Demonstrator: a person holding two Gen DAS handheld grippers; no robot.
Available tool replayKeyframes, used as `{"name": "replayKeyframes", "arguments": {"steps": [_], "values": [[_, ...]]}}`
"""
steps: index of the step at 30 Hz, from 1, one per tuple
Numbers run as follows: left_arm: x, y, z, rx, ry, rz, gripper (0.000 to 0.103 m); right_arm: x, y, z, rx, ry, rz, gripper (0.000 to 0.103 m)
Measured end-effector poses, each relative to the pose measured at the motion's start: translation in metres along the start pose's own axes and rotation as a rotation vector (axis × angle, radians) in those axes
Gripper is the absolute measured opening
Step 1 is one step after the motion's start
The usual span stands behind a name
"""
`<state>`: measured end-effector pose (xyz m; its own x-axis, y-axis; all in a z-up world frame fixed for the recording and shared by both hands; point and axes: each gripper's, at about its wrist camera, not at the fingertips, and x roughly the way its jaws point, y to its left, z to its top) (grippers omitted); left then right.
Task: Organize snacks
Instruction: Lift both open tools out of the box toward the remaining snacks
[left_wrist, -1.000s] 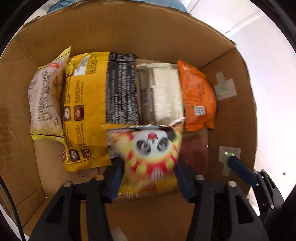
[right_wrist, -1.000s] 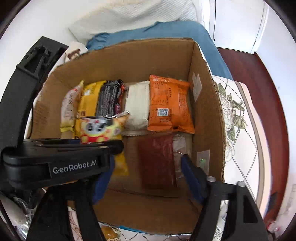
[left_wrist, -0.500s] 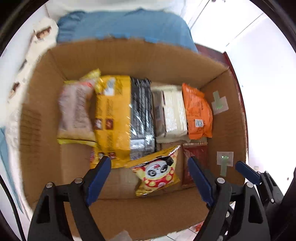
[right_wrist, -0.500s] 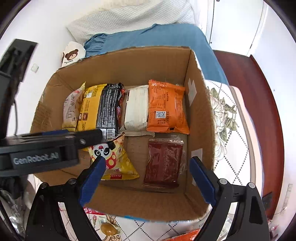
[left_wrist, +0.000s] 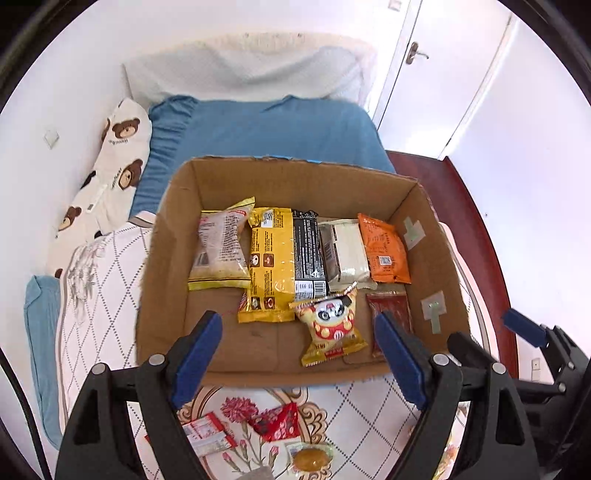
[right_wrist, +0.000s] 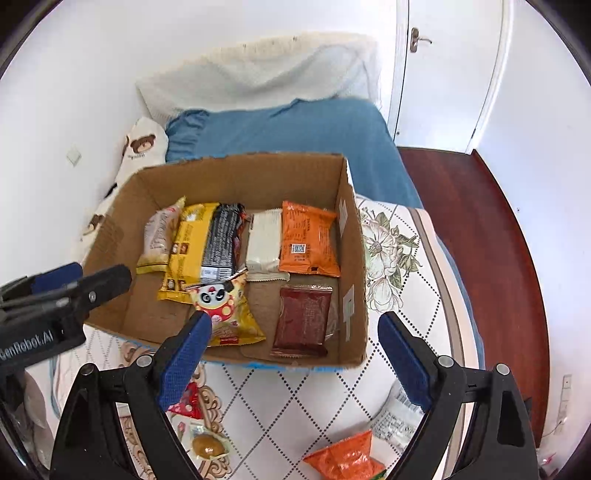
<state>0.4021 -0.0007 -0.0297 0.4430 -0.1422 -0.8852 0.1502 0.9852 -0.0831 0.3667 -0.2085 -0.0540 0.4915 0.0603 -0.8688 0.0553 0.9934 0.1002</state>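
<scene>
Cardboard box, open-topped, set on a quilted floral bedspread. Contents: back row of five packets lying flat; front row, a panda packet overlapping the yellow packet, and a dark red packet beside the right wall. Left gripper and right gripper: jaws spread wide, both empty, above the near edge. Outstanding: loose snacks on the bedspread, including an orange packet and small sweets. Risks: soft bedding may let flat wrappers slip from the pads; the tilted panda packet may crowd the next placement. Room: white walls, blue sheet, pillow, door, dark wood floor.
</scene>
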Motion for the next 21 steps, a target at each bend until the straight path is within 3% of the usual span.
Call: {"name": "replayKeyframes", "arguments": {"steps": [8,16,21], "values": [[-0.049,-0.003,-0.028,0.048,-0.09,0.029,0.084,-0.046,0.005,-0.02,0.024,-0.071,0.04,0.094],[-0.077,0.0,-0.05,0.021,-0.135,0.018,0.084,-0.082,0.005,-0.041,0.076,-0.125,0.087,0.094],[-0.075,0.004,-0.074,0.0,-0.144,0.065,0.084,-0.075,-0.019,-0.064,0.175,-0.083,0.1,0.094]]}}
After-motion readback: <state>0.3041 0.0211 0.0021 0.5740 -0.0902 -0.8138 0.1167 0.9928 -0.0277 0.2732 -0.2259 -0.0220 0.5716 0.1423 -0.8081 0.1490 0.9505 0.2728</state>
